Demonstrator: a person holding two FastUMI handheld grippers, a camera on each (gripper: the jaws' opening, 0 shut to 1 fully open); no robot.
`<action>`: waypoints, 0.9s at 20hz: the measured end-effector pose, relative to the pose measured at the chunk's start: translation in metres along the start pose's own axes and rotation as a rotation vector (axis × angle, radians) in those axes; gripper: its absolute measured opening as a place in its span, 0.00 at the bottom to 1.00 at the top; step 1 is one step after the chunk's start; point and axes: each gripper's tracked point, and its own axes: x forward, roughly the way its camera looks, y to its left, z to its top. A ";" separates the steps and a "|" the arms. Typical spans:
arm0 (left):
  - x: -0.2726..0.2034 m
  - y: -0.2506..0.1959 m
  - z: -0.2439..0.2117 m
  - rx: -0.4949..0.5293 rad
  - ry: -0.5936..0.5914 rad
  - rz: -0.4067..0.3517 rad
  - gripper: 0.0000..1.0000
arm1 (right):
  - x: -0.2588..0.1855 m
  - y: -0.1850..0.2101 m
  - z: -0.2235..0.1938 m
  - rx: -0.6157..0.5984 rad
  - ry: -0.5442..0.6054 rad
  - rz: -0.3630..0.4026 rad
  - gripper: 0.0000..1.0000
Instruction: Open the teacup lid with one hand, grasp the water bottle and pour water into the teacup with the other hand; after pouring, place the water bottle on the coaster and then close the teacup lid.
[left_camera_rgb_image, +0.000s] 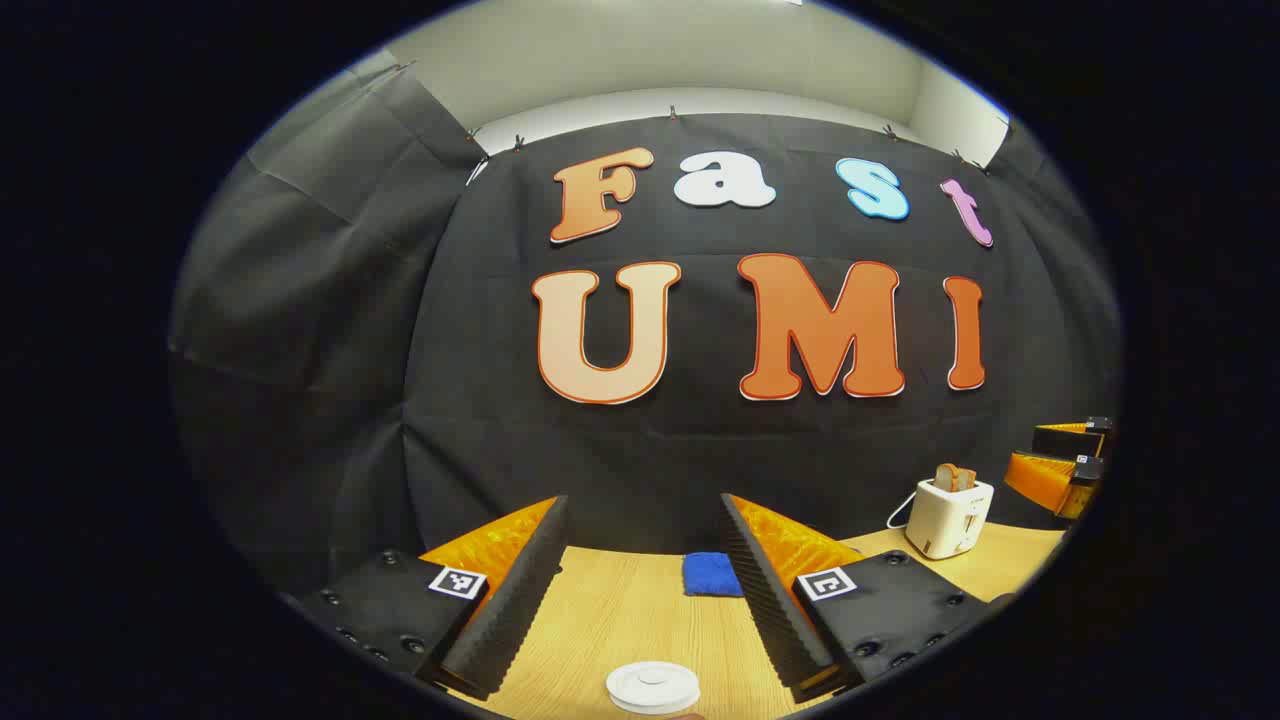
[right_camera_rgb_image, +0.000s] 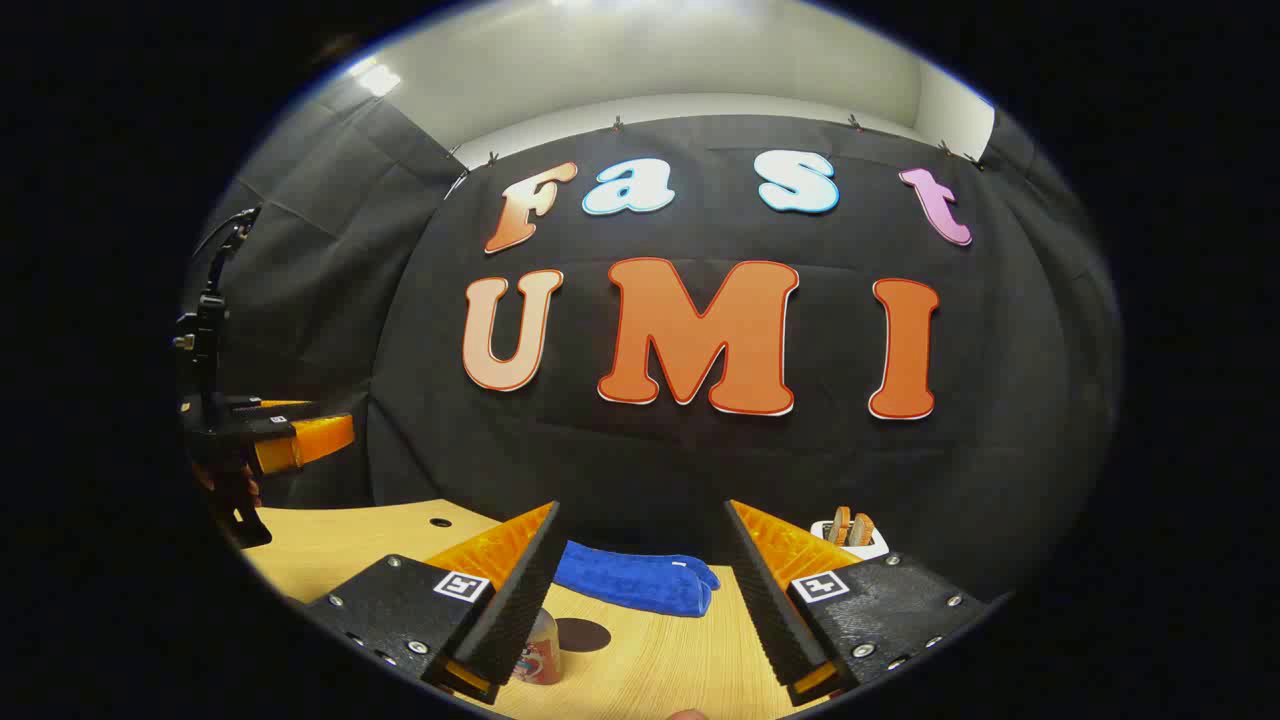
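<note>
The teacup's white round lid (left_camera_rgb_image: 653, 688) sits at the bottom edge of the left gripper view, low between my left gripper's (left_camera_rgb_image: 645, 505) open fingers; the cup body is cut off. In the right gripper view a small water bottle (right_camera_rgb_image: 540, 650) with a reddish label stands on the table, half hidden behind one finger (right_camera_rgb_image: 515, 600). A dark round coaster (right_camera_rgb_image: 583, 634) lies just right of it. My right gripper (right_camera_rgb_image: 641, 505) is open above them, holding nothing.
A blue cloth (right_camera_rgb_image: 635, 582) lies against the back wall, also seen as blue cloth (left_camera_rgb_image: 712, 575). A white toaster (left_camera_rgb_image: 948, 517) with bread stands at the right on the wooden table (left_camera_rgb_image: 620, 620). The other gripper (left_camera_rgb_image: 1060, 465) hovers far right; the left one (right_camera_rgb_image: 280, 432) far left.
</note>
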 end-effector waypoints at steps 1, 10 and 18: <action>0.000 0.000 0.000 -0.001 0.001 -0.001 0.98 | 0.000 0.000 0.001 0.001 -0.003 0.000 0.94; -0.001 -0.005 0.000 0.006 0.003 -0.003 0.98 | -0.005 -0.002 -0.002 0.026 -0.002 0.003 0.94; 0.002 -0.015 -0.010 0.029 0.026 -0.018 0.98 | -0.005 -0.005 -0.014 0.027 0.025 -0.006 0.94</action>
